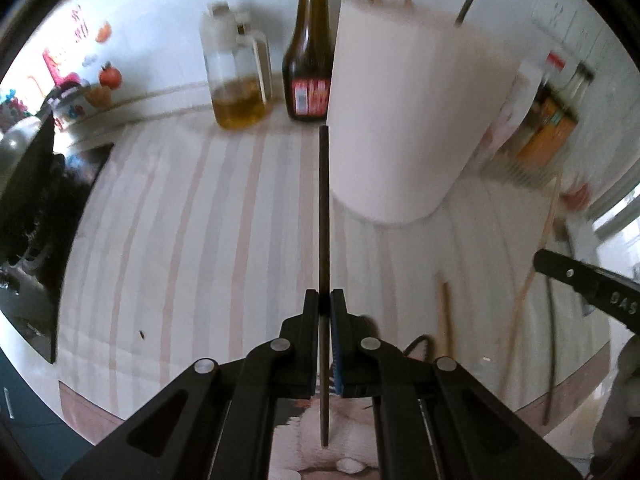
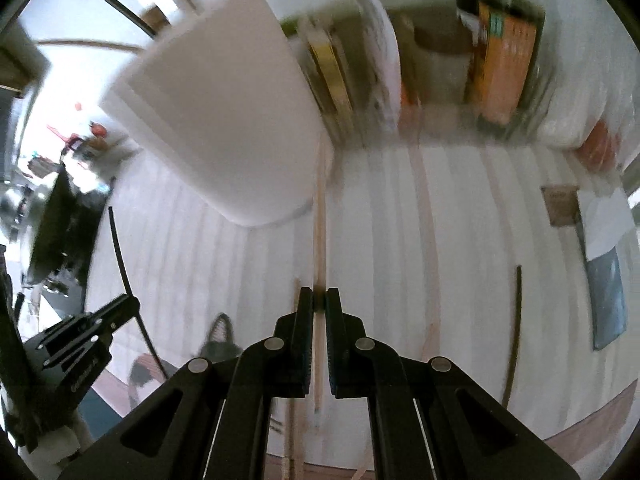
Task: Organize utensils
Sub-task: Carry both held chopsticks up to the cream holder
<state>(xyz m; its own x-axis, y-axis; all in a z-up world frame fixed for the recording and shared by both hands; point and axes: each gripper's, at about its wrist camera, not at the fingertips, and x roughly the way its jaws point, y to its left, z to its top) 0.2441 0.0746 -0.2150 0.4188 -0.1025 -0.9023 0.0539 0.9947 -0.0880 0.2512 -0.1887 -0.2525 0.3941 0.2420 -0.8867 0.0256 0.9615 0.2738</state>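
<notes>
Black jaws of the left gripper [image 1: 325, 300] are clamped on a dark chopstick [image 1: 324, 208], which runs straight ahead between the pads toward the white holder [image 1: 404, 120] and sticks out behind them too. The right gripper [image 2: 319, 300] has its jaws pinched on a pale wooden chopstick [image 2: 319, 216], likewise pointing at the white holder [image 2: 224, 120]. Several chopsticks already stand in the holder. More lie loose on the striped cloth [image 1: 180, 240] over the bench: a dark chopstick on the cloth [image 2: 514, 332] to the right, and pale ones near the front edge. Behind the holder stand an oil bottle [image 1: 238, 76] and a dark sauce bottle [image 1: 308, 52], side by side
</notes>
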